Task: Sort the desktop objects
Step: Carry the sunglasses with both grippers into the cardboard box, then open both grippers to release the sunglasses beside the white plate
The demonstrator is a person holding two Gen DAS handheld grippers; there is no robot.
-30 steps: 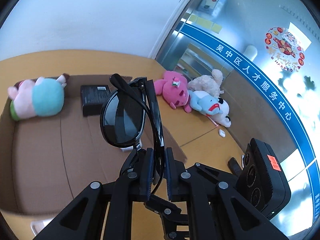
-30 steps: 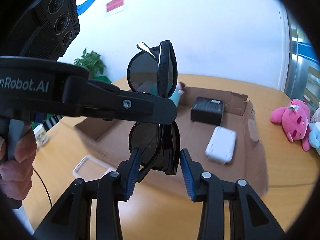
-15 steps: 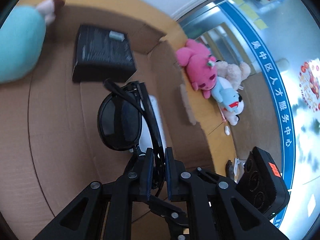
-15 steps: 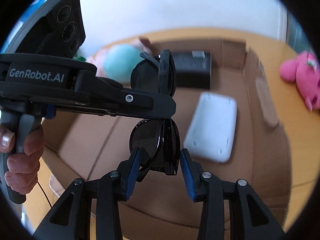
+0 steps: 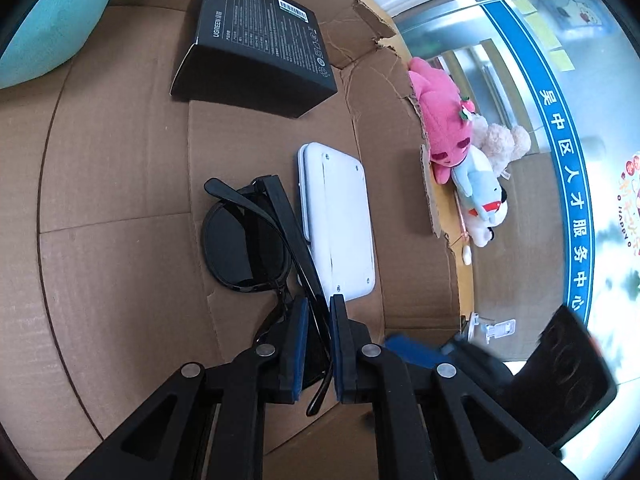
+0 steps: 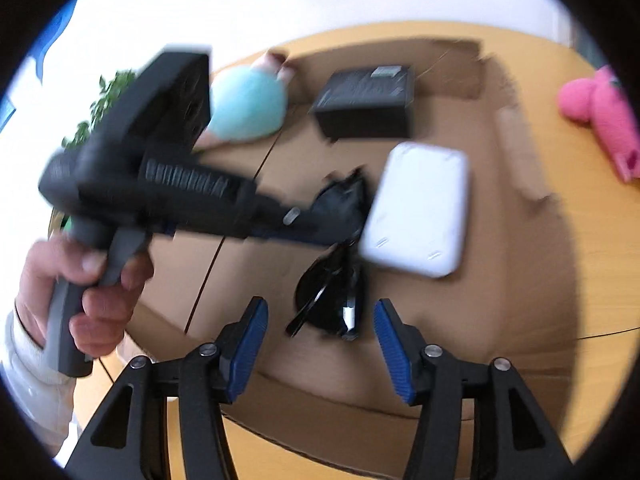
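Our right gripper (image 6: 318, 344) has let go, fingers now spread wide; our left gripper (image 5: 318, 320) still pinches the sunglasses (image 5: 256, 248), now lowered into the cardboard box (image 5: 120, 200)

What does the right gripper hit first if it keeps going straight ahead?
Likely the sunglasses, lying right ahead of the open right gripper on the box floor. The frame is blurred, so depth is uncertain.

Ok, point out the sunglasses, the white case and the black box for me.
sunglasses (image 5: 236, 248), left wrist view, on the dark lens.
white case (image 5: 340, 216), left wrist view, on its flat top face.
black box (image 5: 260, 40), left wrist view, on the printed top panel.
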